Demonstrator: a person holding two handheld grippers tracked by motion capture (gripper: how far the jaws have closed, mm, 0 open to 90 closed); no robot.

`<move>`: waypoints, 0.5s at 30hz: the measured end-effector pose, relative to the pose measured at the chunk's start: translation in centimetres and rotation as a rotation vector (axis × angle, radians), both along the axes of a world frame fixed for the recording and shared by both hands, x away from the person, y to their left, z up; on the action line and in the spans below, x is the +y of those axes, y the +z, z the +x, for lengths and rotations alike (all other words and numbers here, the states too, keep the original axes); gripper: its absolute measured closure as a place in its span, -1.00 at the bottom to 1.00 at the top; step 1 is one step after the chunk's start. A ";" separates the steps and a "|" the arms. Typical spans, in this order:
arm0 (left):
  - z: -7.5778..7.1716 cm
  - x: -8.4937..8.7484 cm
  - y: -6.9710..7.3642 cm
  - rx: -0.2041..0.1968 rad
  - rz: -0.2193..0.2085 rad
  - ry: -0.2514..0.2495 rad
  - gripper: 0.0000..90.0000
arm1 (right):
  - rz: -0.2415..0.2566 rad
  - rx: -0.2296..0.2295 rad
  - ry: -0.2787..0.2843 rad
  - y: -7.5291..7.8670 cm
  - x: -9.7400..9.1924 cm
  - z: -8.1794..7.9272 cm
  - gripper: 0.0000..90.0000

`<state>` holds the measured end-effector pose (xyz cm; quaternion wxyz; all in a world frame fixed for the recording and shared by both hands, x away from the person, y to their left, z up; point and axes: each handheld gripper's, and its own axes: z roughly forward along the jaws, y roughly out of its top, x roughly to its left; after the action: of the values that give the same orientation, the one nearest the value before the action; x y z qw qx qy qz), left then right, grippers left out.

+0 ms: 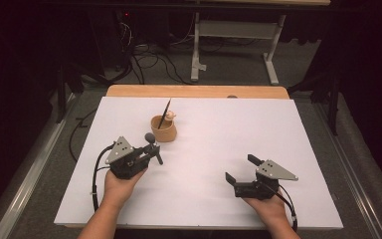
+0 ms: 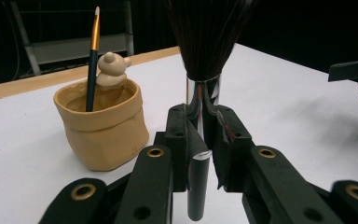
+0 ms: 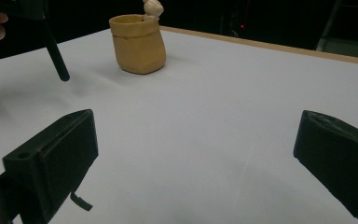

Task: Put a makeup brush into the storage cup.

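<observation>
Brush (image 2: 200,84) pinched at black handle just below chrome ferrule by left gripper (image 2: 199,140), bristles up above jaws. Likely light, stiff handle, slick ferrule, soft bristles; grip handle. Tan pot (image 2: 101,126) beside jaws. Right gripper (image 3: 193,154) jaws spread wide, nothing between.

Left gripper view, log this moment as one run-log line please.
left gripper: shut on black-bristled makeup brush | right gripper: open, nothing between its jaws | tan bag-shaped ceramic cup: upright on table, holds thin gold-ferruled brush
</observation>
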<state>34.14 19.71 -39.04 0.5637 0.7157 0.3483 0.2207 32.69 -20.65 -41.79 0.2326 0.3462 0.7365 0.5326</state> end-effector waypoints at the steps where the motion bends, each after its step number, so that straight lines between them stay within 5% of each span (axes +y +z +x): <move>1: 0.0 0.1 0.0 -0.001 -0.001 0.004 0.71 | -0.003 -0.002 0.000 0.0 -0.1 0.0 -0.98; 15: 0.6 0.6 0.8 0.003 -0.024 0.056 0.72 | -0.009 -0.007 -0.010 0.0 -0.3 0.2 -0.98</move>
<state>34.78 20.28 -38.24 0.5653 0.6992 0.3717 0.2312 32.85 -20.99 -41.84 0.2394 0.3470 0.7361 0.5295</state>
